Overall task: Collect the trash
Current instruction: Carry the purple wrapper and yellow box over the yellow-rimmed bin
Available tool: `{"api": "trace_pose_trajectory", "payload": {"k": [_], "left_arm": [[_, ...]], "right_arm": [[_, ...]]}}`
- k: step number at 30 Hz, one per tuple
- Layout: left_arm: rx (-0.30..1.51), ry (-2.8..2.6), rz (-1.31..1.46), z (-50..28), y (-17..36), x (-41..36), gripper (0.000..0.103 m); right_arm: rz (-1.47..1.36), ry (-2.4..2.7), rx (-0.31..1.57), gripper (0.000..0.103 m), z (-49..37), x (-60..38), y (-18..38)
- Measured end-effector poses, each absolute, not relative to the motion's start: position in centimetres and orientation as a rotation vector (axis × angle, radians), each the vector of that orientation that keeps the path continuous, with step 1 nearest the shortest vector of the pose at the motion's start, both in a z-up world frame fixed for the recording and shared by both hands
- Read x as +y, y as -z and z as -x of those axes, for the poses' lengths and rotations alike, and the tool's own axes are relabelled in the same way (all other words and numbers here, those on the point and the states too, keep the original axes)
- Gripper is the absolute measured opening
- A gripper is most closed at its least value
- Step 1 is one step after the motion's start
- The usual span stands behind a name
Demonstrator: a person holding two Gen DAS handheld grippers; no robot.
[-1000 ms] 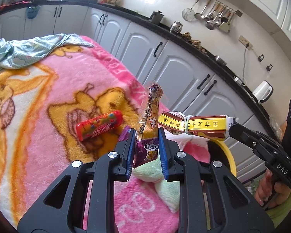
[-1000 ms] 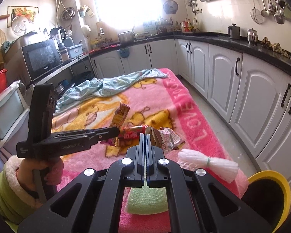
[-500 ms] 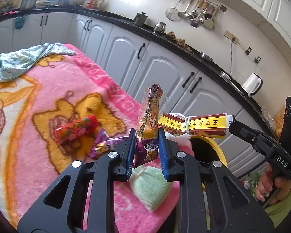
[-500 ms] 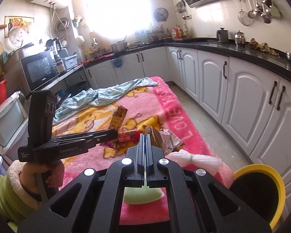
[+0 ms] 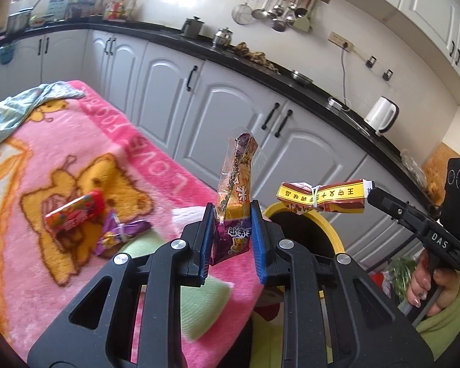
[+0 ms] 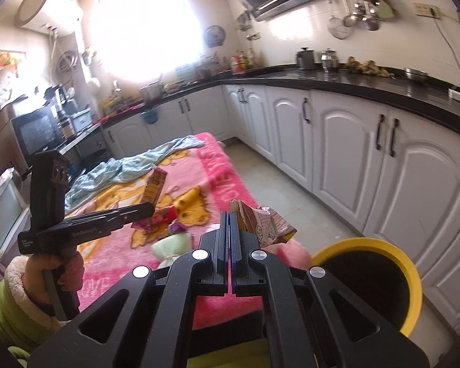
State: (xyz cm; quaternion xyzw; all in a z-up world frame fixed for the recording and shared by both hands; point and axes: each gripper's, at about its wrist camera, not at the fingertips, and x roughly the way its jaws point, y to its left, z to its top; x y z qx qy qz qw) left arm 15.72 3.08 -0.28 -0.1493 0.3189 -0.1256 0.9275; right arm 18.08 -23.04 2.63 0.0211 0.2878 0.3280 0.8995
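My left gripper [image 5: 231, 214] is shut on a purple and orange snack wrapper [image 5: 236, 190] that stands upright between the blue pads, held above the table edge. My right gripper [image 6: 231, 217] is shut on a crumpled yellow and red wrapper [image 6: 265, 224], seen from the side in the left wrist view [image 5: 322, 197]. A yellow-rimmed black bin [image 6: 380, 273] stands on the floor just past the table edge, below and right of both wrappers; it also shows in the left wrist view [image 5: 306, 230].
On the pink blanket-covered table [image 5: 30, 276] lie a red candy pack [image 5: 76, 211], a purple wrapper [image 5: 119, 233] and a green cloth [image 5: 202, 306]. A blue-green cloth [image 6: 128, 165] lies at the far end. White cabinets [image 6: 383, 168] line the right.
Both grippers have moved with their wrappers away from the table, toward the yellow bin. The bin now looks larger and closer in both views.
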Motion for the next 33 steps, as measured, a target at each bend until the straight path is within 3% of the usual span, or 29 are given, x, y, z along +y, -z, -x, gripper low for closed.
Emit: {"api": "trace_pose_trajectory", "payload": {"k": [33], "left_arm": [[0.735,0.508,0.107,-20.3,2.2,-14.0,0.017]], "right_arm": [[-0.218,-0.389,0.570,0.001,-16.5,-37.8,-0.7]]}}
